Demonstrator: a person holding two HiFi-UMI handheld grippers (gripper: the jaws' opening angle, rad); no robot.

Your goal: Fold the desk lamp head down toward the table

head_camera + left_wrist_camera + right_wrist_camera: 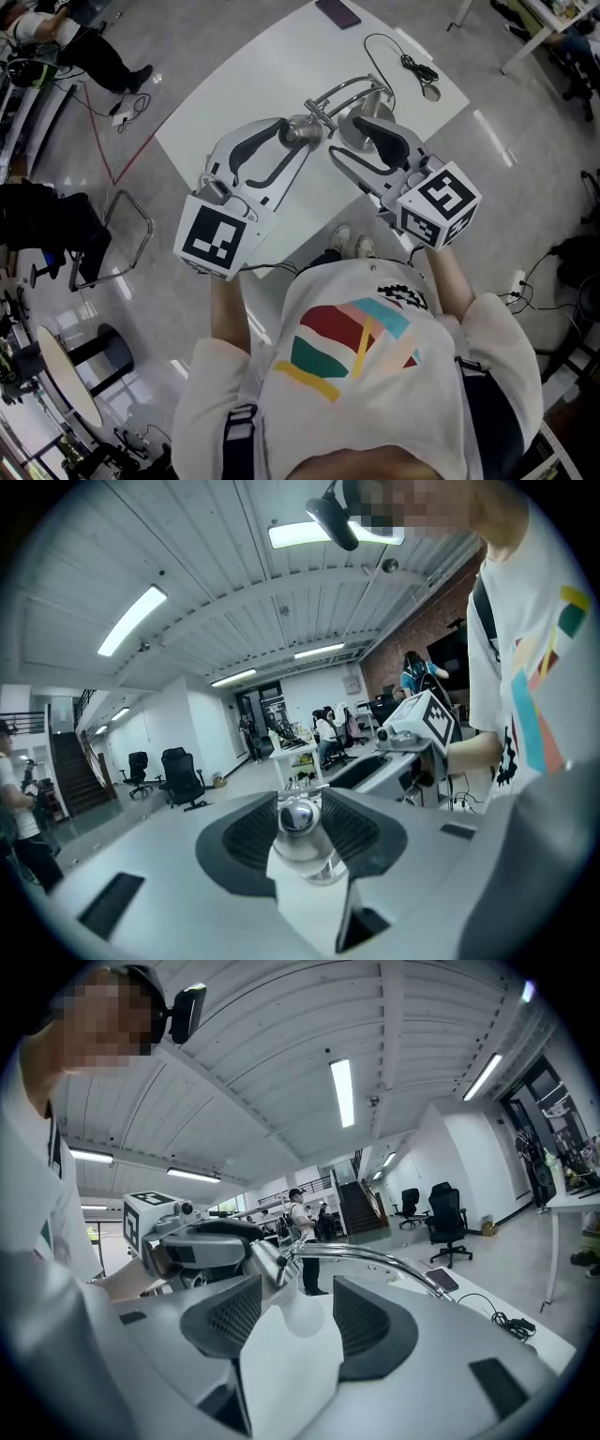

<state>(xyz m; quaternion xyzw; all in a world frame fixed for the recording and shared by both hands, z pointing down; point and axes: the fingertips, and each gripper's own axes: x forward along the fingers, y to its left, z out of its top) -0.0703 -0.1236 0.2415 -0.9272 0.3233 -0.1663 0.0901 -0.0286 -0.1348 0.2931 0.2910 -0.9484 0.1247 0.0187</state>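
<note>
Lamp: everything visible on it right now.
The lamp is shiny chrome-looking metal: a slim arm arching over the white table, ending in a rounded head with a ball tip. That end sits between the left tongs, whose pads look to press it on both sides. The right tongs stand open close beside it. Its base is unclear; a black cable lies on the table beyond.

No word, number or brand name could be read in any view. The left marker cube (pixel 217 236), behind its jaws, carried only black-and-white square patterns without letters. The right marker cube (pixel 441 202), behind its own jaws, carried the same kind of pattern. The person's shirt (pixel 352 342) showed coloured shapes and a small checkered patch, but no legible writing.
</note>
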